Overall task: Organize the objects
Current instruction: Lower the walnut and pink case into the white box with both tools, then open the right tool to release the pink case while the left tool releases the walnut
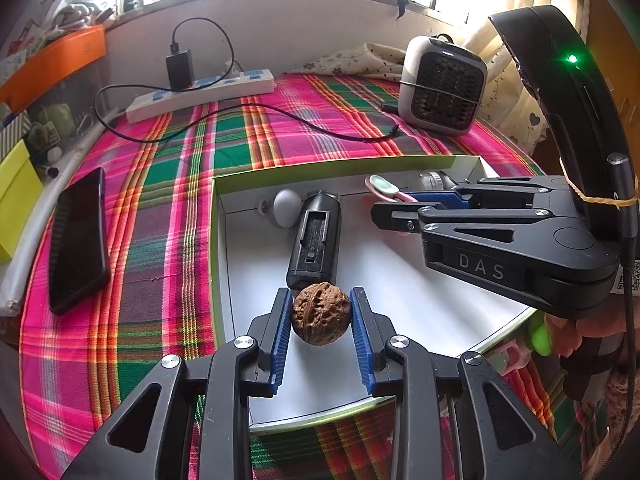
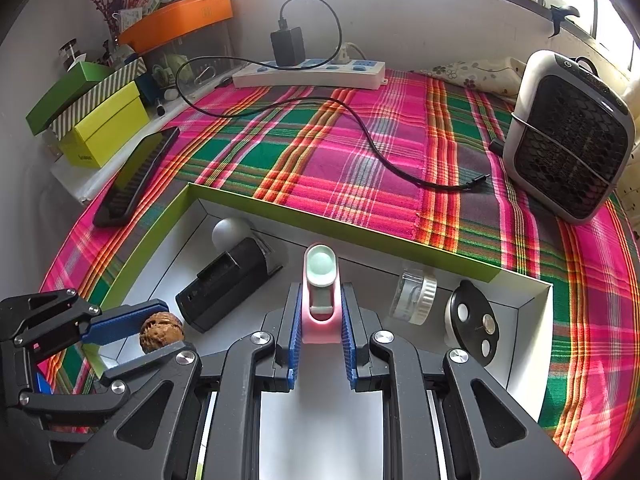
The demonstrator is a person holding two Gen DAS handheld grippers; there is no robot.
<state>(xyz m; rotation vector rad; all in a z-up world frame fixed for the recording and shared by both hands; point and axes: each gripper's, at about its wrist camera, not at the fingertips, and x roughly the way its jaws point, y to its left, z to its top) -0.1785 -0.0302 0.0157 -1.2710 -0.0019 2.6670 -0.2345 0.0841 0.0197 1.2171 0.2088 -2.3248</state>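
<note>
Sorting appeared well advanced. The shallow white cardboard box with green rim (image 2: 280,211) already contained a white ball (image 2: 230,232), a black rectangular device (image 2: 224,284), a clear tape roll (image 2: 414,296) and a black oval disc (image 2: 472,322). Over the box, the left gripper (image 1: 320,312) clasped a brown wrinkled walnut (image 1: 321,313); the right gripper (image 2: 320,320) pinched a pink-and-mint plastic gadget (image 2: 320,280). Both objects apparently awaited release; a black smartphone (image 2: 136,176) lay outside on the plaid cloth (image 2: 360,148).

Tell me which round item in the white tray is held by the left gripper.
The wrinkled brown walnut, sitting between the left gripper jaws. The smooth white ball lies free at the tray's far wall, beside the black rectangular device.
</note>
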